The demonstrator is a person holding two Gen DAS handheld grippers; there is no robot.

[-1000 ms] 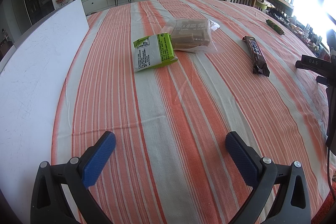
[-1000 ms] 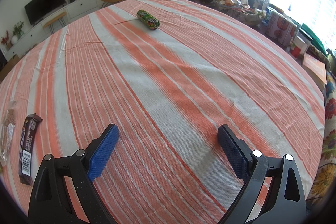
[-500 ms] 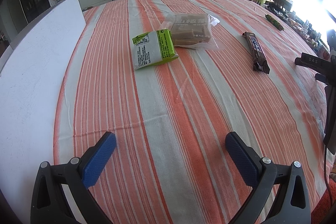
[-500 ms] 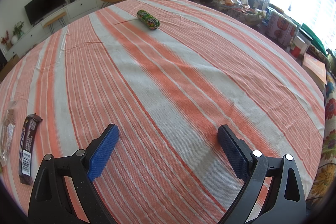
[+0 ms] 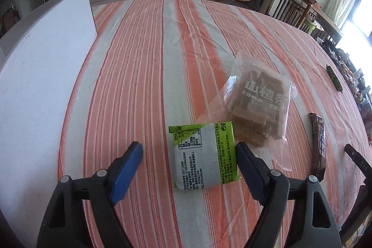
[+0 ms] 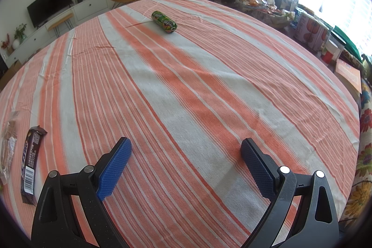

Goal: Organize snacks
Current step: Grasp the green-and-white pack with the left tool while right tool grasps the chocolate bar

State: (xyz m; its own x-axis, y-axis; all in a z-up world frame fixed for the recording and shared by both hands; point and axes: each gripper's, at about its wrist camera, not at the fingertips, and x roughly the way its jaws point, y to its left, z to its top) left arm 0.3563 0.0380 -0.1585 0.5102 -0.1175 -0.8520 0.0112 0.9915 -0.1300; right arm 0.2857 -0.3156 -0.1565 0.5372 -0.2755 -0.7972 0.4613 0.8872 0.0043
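Observation:
In the left wrist view a green-and-white snack packet [image 5: 204,157] lies on the striped tablecloth, partly between my open left gripper's [image 5: 188,155] fingers, nearer the right finger. A clear bag of brown bars [image 5: 258,106] lies just beyond it. A dark chocolate bar [image 5: 318,145] lies to the right; it also shows in the right wrist view [image 6: 30,162]. A green candy tube [image 6: 164,22] lies far across the table. My right gripper [image 6: 186,152] is open and empty over bare cloth.
A white board [image 5: 39,76] lies along the table's left side. Cluttered jars, cans and boxes [image 6: 309,29] stand past the table's right edge. Part of the right gripper [image 5: 358,159] shows at the far right of the left wrist view.
My left gripper has moved forward to the green-and-white packet, which now sits between its open fingers. The right gripper has not moved.

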